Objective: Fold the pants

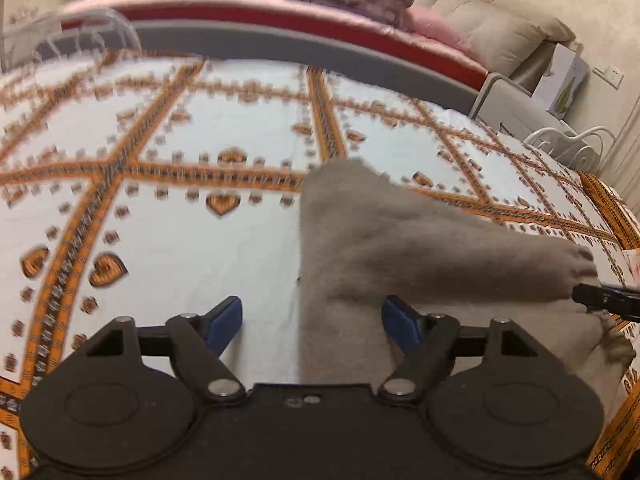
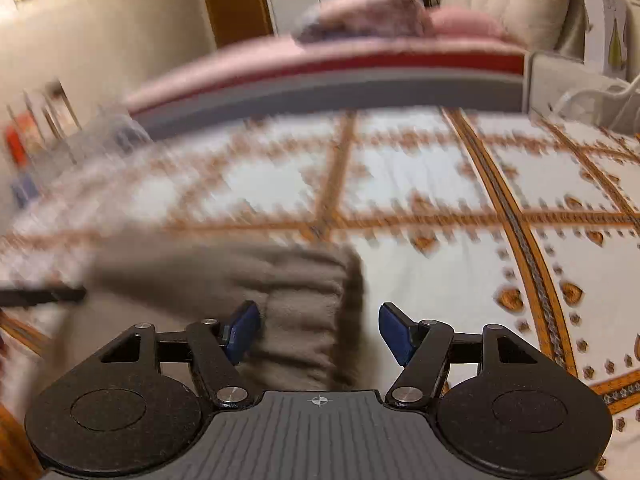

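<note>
From the left wrist view, the left gripper [image 1: 312, 322] hovers over the bed [image 1: 180, 248], whose white cover carries orange bands and heart motifs. Its two blue-padded fingers [image 1: 228, 318] stand wide apart and hold nothing. Under the left finger lies bare patterned cover. The grey pants [image 1: 400, 248] begin about midway between the fingers and spread away to the right, passing beneath the right finger; a pointed fold of the cloth rises ahead of the fingers, and a gathered end stretches off to the far right. There the dark tip of the right gripper [image 1: 608, 300] shows at the gathered cloth; whether it touches cannot be told.

From the right wrist view, much blurred, the right gripper [image 2: 320, 332] also has its fingers [image 2: 396, 332] spread wide, closed on nothing. The pants [image 2: 248, 276] lie to the left of and between the fingers, with a ribbed, gathered band just ahead of the gap; its edge ends short of the right finger. At the far left edge a dark bar of the left gripper [image 2: 44, 296] shows beside the cloth. To the right of the fingers is bare bed [image 2: 460, 184] cover.
</note>
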